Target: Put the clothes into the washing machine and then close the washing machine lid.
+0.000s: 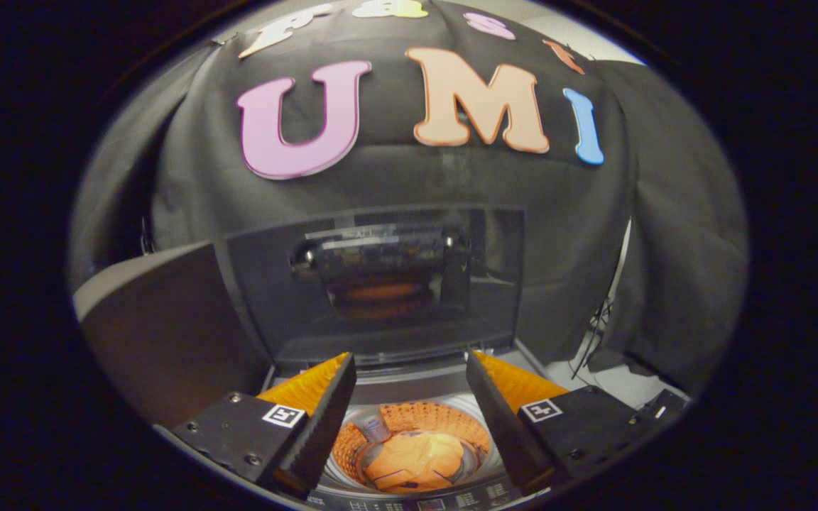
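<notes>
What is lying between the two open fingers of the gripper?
In the gripper view, the open gripper frames the washing machine drum, with orange clothes lying inside it, below the fingers.

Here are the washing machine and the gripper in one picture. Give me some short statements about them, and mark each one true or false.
1. The washing machine lid stands open. True.
2. An orange garment lies in the drum. True.
3. The gripper is shut on the garment. False: its jaws stand apart above the drum, holding nothing.
4. The drum is empty. False: the orange garment lies in it.
5. The lid stands beyond the fingers. True.
</notes>
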